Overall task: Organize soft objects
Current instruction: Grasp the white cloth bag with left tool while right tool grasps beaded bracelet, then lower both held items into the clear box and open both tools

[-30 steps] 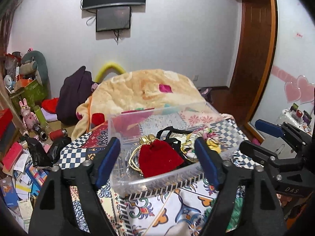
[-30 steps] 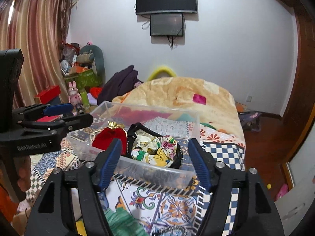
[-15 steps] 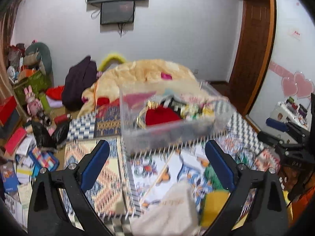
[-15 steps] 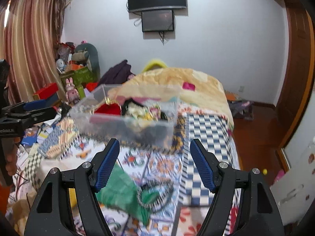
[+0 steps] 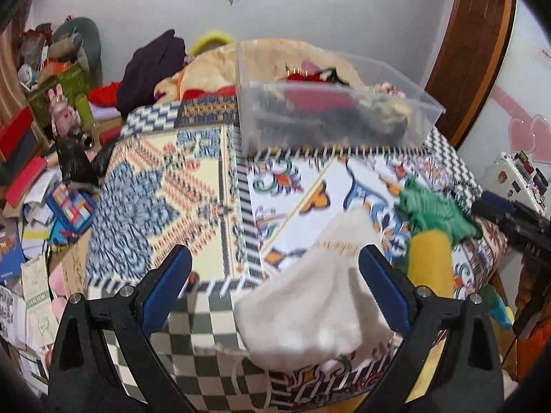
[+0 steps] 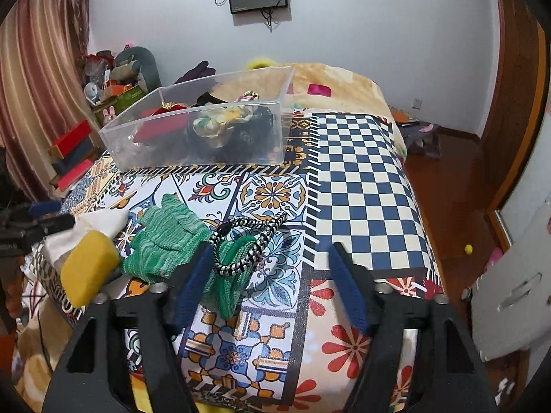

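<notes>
On the patterned bed cover (image 6: 361,158), the clear plastic bin (image 6: 220,137) sits toward the far end, already holding a red pouch (image 5: 316,98) and a floral fabric piece (image 6: 220,124). Your left claw (image 5: 275,287) is spread wide with nothing between its pads, hovering just above the white drawstring pouch (image 5: 320,306) at the near edge. Your right claw (image 6: 267,287) is also spread and empty, poised over the green knit cloth (image 6: 168,241), on which the black-and-white braided cord (image 6: 248,244) lies. A yellow sponge-like block (image 6: 87,268) rests just beside the green cloth.

What remains, I judge, is moving these loose items into the bin. Watch these risks:

- The white pouch lies at the bed's near edge; a glancing close could push it off instead of pinching it
- The cord rests on the green cloth (partly looped into it, as far as I can tell), so lifting one may drag the other and drop it short of the bin
- The left view is blurred, so your aim may be off
- The bin wall stands high; a low carry could snag the cloth on its rim
</notes>
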